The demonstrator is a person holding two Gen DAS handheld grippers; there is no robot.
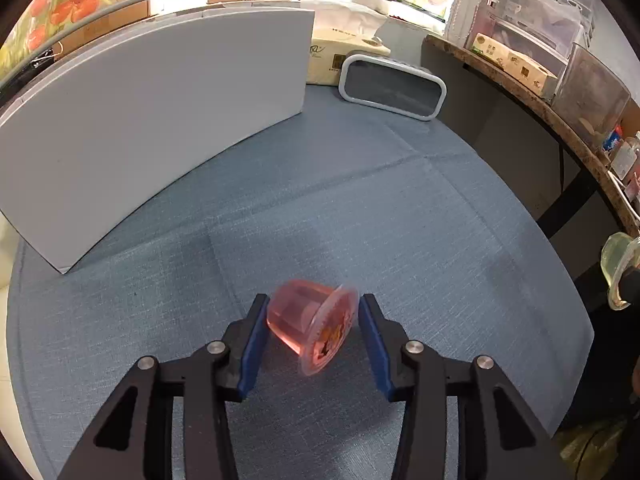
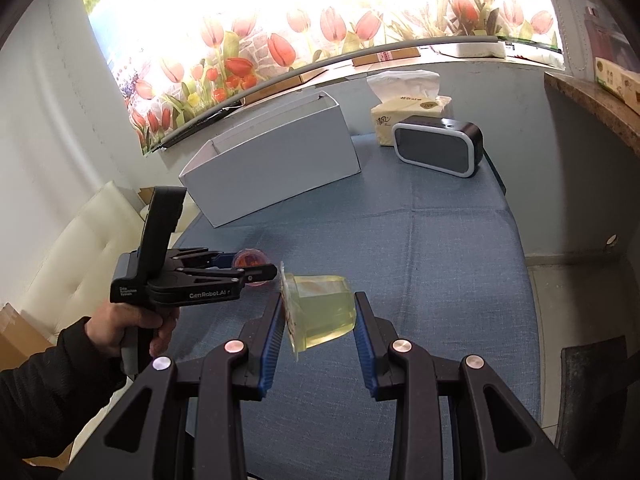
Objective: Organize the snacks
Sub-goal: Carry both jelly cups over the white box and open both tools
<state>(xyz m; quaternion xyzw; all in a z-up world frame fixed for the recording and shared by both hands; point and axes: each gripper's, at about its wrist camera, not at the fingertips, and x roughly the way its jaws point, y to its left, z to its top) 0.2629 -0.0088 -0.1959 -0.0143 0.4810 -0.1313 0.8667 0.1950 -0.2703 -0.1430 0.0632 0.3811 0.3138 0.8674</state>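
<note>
Blue tablecloth [image 1: 360, 200] — tulip wall [image 2: 248, 52] behind

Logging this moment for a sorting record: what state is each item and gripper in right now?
pink jelly cup: sealed, tipped sideways, held between the fingers of the left gripper.
yellow jelly cup: sealed, on its side, clamped in the right gripper.
white box: open-topped, upright on the blue cloth.
tissue box: open, a tissue sticking up.
clock: display dark.

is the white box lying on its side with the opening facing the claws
No, the white box stands upright on the blue cloth with its open top facing up, as the right wrist view shows.
</note>
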